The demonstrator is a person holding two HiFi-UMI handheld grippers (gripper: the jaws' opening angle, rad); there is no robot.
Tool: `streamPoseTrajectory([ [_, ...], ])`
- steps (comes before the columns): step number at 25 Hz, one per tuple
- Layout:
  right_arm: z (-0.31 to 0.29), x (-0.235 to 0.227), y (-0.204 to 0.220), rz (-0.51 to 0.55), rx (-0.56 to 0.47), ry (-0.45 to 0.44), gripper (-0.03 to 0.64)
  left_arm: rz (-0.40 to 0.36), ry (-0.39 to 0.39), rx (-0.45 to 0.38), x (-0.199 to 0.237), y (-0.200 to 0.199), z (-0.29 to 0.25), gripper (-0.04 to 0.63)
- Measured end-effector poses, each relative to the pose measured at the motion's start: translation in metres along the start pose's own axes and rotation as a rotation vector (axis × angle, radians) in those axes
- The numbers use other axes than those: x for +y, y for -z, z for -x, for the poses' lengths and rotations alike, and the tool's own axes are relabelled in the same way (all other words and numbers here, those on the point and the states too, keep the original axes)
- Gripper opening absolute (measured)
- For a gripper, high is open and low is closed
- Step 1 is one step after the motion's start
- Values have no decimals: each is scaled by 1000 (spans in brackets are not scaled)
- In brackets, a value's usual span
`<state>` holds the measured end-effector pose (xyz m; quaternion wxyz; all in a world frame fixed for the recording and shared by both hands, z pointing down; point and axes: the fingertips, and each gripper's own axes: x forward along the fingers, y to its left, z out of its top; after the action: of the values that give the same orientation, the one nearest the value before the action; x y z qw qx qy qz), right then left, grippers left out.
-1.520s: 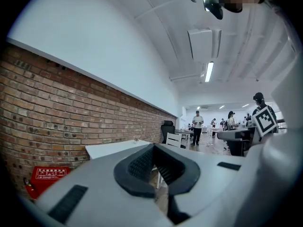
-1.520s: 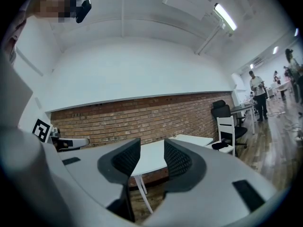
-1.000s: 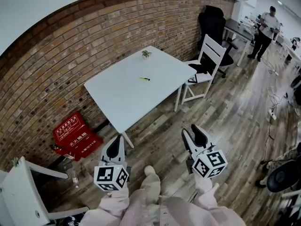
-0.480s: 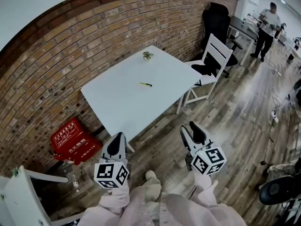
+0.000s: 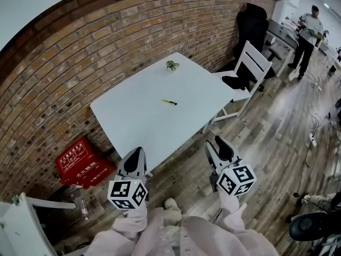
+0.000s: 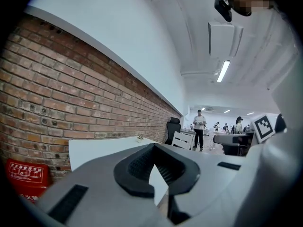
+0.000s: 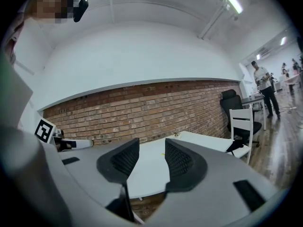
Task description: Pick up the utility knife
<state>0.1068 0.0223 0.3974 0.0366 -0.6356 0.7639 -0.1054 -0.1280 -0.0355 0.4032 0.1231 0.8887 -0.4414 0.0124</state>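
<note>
We stand back from the white table (image 5: pixel 133 121), on the plank floor (image 5: pixel 266 137), both grippers held low in front of us.

- The utility knife (image 5: pixel 169 102) lies flat near the middle of the table top. It is a small yellow-and-dark sliver with bare table all around it, and it is well apart from both grippers.
- In the head view, the left gripper (image 5: pixel 136 154) shows one dark tip. In its own view, the left gripper (image 6: pixel 154 148) has its jaw tips meeting with nothing caught between the pads.
- The right gripper (image 5: pixel 217 144) has its jaws parted. In the right gripper view, the right gripper (image 7: pixel 150 144) has a clear gap between the pads, and only the table edge shows through it. It is empty.
- A small potted plant (image 5: pixel 171 65) sits at the far end of the table, near the brick wall (image 5: pixel 106 41).
- A white chair (image 5: pixel 250 68) stands at the table's right corner, with a black office chair (image 5: pixel 250 23) behind it.
- A red box (image 5: pixel 80 161) sits on the floor against the wall, to the left of the table.
- A person (image 5: pixel 308 31) stands far off at the right.
</note>
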Motion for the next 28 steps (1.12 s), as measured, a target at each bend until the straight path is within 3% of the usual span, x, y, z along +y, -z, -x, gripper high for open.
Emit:
streamPoseTrajectory([
  [11, -44, -4, 6, -4, 18, -10, 153, 6, 28, 21, 14, 2, -34, -8],
  [28, -135, -33, 13, -26, 73, -72, 153, 67, -19, 71, 47, 14, -102, -8],
])
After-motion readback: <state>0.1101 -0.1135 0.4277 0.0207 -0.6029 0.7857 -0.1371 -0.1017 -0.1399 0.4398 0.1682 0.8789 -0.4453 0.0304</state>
